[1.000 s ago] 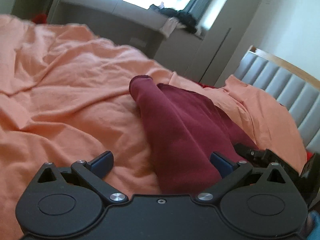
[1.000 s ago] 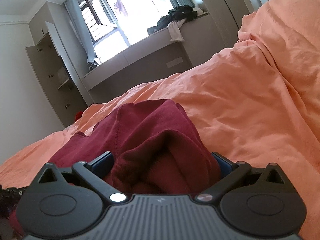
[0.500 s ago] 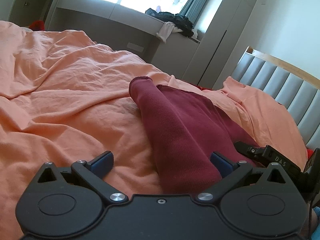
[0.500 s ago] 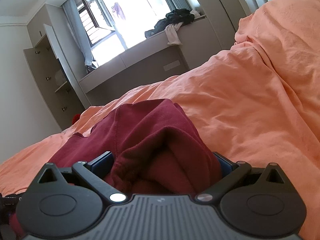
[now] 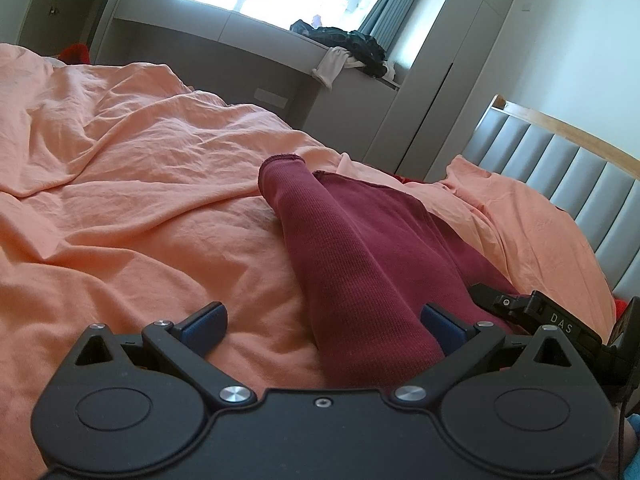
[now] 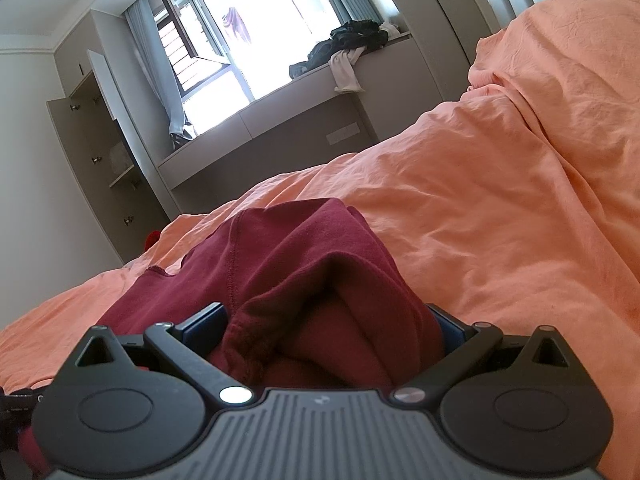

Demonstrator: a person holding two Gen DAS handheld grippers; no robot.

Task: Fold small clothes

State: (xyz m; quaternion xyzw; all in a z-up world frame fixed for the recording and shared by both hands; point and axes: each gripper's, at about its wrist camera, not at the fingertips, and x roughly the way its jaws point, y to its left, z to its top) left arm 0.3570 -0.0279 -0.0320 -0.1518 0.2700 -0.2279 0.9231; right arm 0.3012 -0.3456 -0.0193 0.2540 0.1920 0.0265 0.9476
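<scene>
Here the maroon garment [image 5: 360, 248] lies on the bed's orange duvet [image 5: 132, 184], near the grey padded headboard [image 5: 560, 168]. Left hand-held gripper [image 5: 322, 320] is spread wide, fabric running between its blue pads [image 5: 204, 322] without being clamped; likely lined up at one end to grab or steady it for a fold. Right hand-held gripper [image 6: 326, 328] is also spread, with a bunched, layered wad of garment [image 6: 320, 280] filling the gap; whether it bears on the cloth, can't tell. Left view alone shows the long rolled tube shape, far hem and the right tool's black body [image 5: 560, 328] alongside. Right view alone shows the doubled-over seam and the open wardrobe [image 6: 100, 152]. Clothes pile [image 6: 352, 40] sits on the window ledge, well apart.
</scene>
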